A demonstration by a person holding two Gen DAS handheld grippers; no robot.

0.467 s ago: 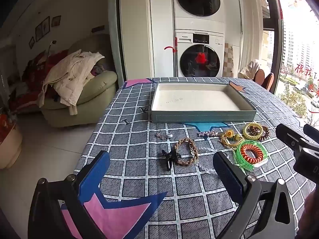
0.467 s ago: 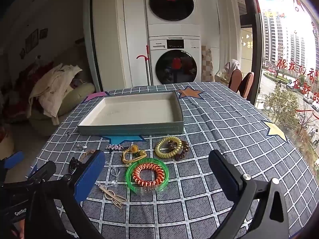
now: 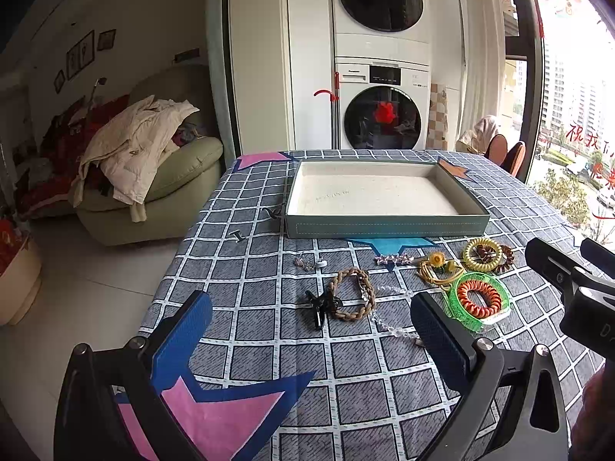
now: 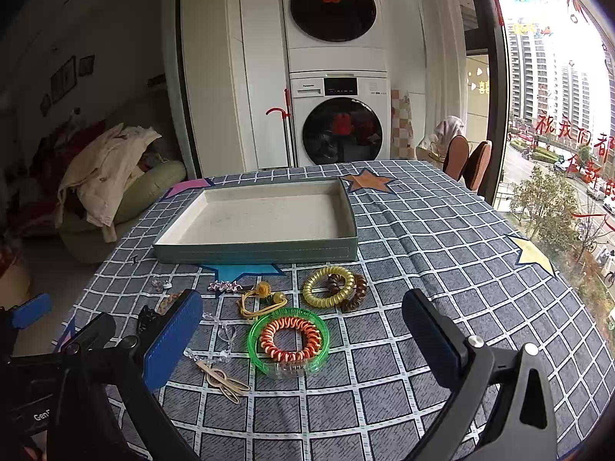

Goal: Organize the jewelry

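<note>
An empty shallow grey-green box point(image 3: 384, 226) point(image 4: 253, 253) sits on the checked tablecloth. Jewelry lies in front of it: a braided brown bracelet point(image 3: 351, 295) with a black clip point(image 3: 319, 305), a green bangle point(image 3: 482, 301) point(image 4: 289, 342) around an orange coil tie, a yellow coil tie point(image 3: 480, 255) point(image 4: 328, 286), a yellow flower tie point(image 4: 263, 299), a star clip point(image 3: 394, 258), a clear bead chain point(image 3: 392, 324), a beige clip point(image 4: 223, 380). My left gripper point(image 3: 311, 334) is open above the bracelet's near side. My right gripper point(image 4: 301, 332) is open, over the green bangle.
Small earrings point(image 3: 307, 262) and two dark pins point(image 3: 238, 235) lie left of the box. The table's left edge drops to a tiled floor with a green armchair point(image 3: 161, 192). Stacked washing machines point(image 3: 380, 88) stand behind. Chairs point(image 4: 467, 161) and a window are at the right.
Both views have barely shifted; the grippers stay open and the jewelry lies where it was.
</note>
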